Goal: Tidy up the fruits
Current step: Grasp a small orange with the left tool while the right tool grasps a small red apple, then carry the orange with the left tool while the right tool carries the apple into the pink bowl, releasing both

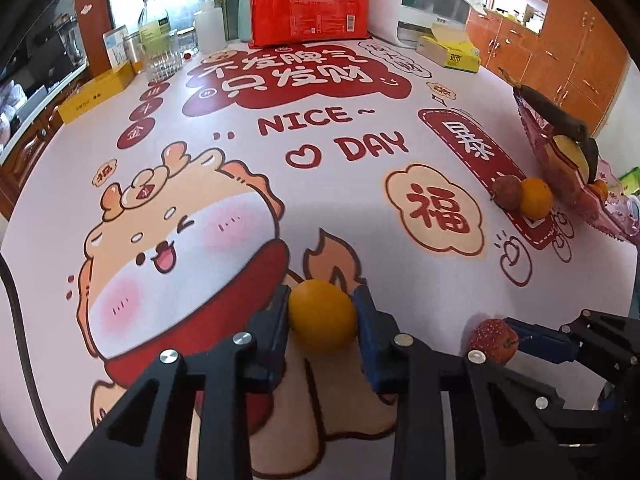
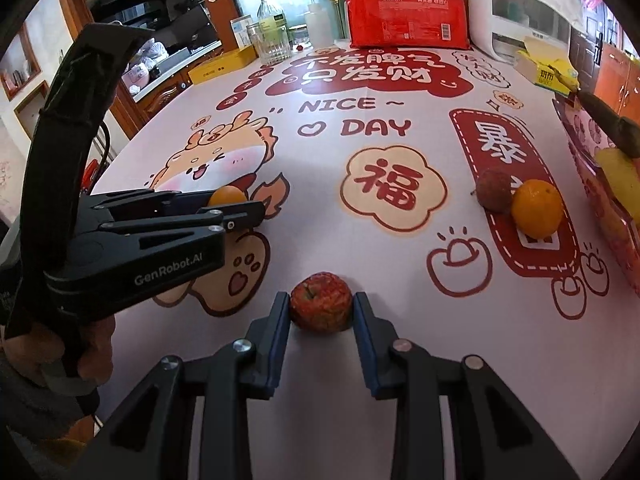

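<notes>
The desk [image 2: 360, 248] carries a smooth printed cloth with a cartoon dragon, red cloud shapes and the words NICE DAY. At its far edge stands a red plastic pack of paper cups [image 2: 406, 12], with a glass bottle [image 2: 271, 16] and a ribbed glass [image 2: 275, 42] toward the far left corner. Along the right edge lies a pink patterned fruit bag [image 1: 568, 176], with a dark banana [image 1: 556, 112] on it.

The left claw [image 1: 323, 312] points steeply down near the front edge, a hand [image 2: 60, 344] gripping its black handle. Its blue pads are clenched on a smooth round orange [image 1: 323, 314], which rests on the dragon's tail print. Just to its right, the right claw [image 2: 321, 308] points down at a like angle and is clenched on a wrinkled red apple [image 2: 321, 306] that sits on the cloth.

Near the right edge, a second orange [image 2: 537, 208] touches a small rough brown fruit [image 2: 495, 190], both beside the bag.
</notes>
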A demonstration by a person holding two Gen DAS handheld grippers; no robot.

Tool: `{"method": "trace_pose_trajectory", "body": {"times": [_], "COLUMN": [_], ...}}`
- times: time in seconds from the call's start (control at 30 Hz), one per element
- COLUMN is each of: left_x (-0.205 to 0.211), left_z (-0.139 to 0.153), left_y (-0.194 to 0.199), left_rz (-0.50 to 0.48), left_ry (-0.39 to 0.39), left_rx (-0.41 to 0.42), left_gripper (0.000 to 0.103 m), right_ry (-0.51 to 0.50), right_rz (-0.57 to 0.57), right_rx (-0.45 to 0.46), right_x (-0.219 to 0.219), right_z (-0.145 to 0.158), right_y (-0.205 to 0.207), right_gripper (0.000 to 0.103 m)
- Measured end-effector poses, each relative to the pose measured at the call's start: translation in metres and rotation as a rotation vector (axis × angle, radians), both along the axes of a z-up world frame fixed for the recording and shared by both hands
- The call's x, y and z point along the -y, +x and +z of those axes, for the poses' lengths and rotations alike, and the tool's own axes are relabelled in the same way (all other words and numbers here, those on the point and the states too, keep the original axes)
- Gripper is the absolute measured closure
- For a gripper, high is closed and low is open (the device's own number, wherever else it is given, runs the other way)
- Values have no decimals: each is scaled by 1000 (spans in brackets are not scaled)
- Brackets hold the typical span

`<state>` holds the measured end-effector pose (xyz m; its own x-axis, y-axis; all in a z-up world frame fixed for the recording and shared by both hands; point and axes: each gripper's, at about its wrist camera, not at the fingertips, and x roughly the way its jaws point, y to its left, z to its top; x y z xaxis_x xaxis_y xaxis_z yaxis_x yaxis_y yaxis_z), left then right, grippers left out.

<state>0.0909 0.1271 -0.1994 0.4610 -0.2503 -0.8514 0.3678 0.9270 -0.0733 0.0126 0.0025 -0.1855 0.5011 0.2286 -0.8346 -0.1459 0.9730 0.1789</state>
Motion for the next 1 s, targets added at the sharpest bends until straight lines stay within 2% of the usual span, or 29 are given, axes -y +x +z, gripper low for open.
{"method": "trace_pose_trajectory", "body": {"times": [0.17,0.27,0.53,0.67,0.87,1.0], "left_x": [18,38,108,149,224,261], "left_z": [23,50,143,177,199,200], "left_y": [-8,-12,-23,-27,-33,-32], "left_rz": [-16,-45,-154,-211,-278,-278], "left_ry": [-21,-36,-133,-179,-156,-154], "left_rx": [14,41,130,150,166,141], "left_gripper": [74,74,74,74,74,74], "right_ry": [0,-10,-71,-97,-126,-157], "right_rz": [-16,-29,-72,-124,-217,-258], "right_rx": [-12,4,153,231,301,307], "right_x": [15,28,78,117,185,221], "right_z": [10,27,112,152,191,196], "right_y": [-6,-9,-21,-29,-38,-38], "right_gripper": [72,72,72,72,72,72]}}
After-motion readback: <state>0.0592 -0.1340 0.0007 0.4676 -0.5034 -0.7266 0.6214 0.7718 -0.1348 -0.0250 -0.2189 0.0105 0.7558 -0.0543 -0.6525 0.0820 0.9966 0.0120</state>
